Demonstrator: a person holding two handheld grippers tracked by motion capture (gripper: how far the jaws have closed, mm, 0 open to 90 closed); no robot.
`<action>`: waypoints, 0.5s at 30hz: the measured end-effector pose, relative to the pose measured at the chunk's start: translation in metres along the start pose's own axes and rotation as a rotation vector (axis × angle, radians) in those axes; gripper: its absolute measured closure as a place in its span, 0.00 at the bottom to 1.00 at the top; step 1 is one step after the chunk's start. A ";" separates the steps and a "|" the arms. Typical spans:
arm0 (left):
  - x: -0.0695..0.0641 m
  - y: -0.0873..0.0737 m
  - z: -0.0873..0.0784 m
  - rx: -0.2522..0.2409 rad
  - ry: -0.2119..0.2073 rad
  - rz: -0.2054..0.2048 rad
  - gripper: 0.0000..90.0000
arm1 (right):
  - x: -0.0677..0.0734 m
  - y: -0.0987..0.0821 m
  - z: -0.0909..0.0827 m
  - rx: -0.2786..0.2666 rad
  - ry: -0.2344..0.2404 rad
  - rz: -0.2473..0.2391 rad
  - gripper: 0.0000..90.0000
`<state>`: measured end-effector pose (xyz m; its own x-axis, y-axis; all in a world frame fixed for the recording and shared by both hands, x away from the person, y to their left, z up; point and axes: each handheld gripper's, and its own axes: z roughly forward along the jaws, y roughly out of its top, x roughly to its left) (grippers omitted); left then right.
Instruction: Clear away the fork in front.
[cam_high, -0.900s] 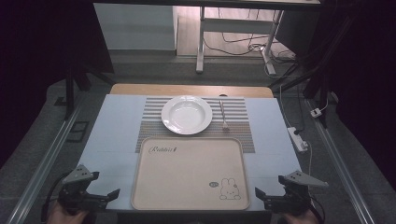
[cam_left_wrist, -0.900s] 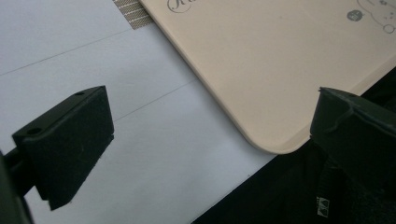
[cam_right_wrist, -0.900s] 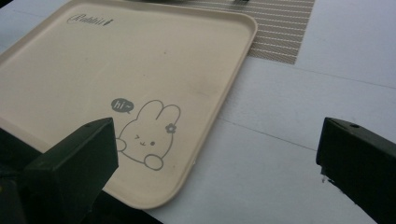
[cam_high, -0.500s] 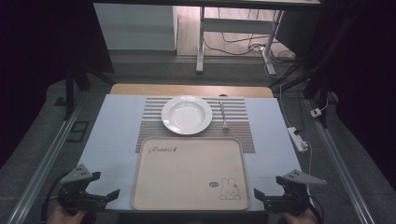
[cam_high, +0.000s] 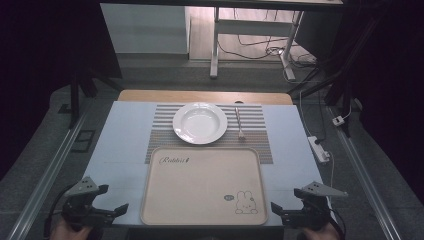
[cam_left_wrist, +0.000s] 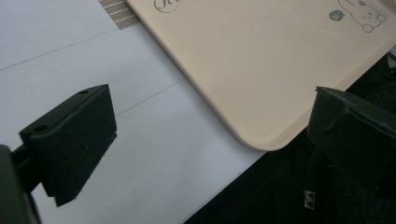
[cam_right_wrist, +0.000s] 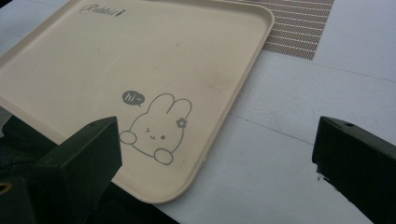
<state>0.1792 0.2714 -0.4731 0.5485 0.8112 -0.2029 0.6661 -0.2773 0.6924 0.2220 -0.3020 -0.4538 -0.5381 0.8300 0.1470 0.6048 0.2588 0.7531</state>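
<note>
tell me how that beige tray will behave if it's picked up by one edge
The tray looks like thin moulded plastic, so it is probably stiff and light. Its smooth, glossy face and low rounded rim may slip in the pads. It is wide and flat, so held by one edge it would likely sag down at the far side.

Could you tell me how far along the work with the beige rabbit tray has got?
Nothing looks done yet: the beige plastic rabbit tray lies bare, and the white round plate and metal fork sit beyond it on the striped placemat. Left gripper and right gripper hang open and hold nothing beside the tray's near corners. Every step remains.
</note>
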 end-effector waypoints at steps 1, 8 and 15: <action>0.000 0.000 0.000 0.000 0.000 -0.001 0.02 | 0.000 0.000 0.000 0.001 0.000 -0.001 0.02; 0.000 0.001 0.001 0.004 0.000 -0.003 0.02 | 0.002 0.001 0.002 0.023 0.000 -0.026 0.00; 0.001 0.000 0.000 0.004 -0.004 -0.008 0.02 | 0.004 0.003 0.003 0.014 -0.004 -0.053 0.00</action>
<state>0.1803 0.2719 -0.4733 0.5452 0.8113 -0.2111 0.6724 -0.2727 0.6881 0.2231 -0.2961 -0.4530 -0.5675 0.8167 0.1047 0.5837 0.3093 0.7508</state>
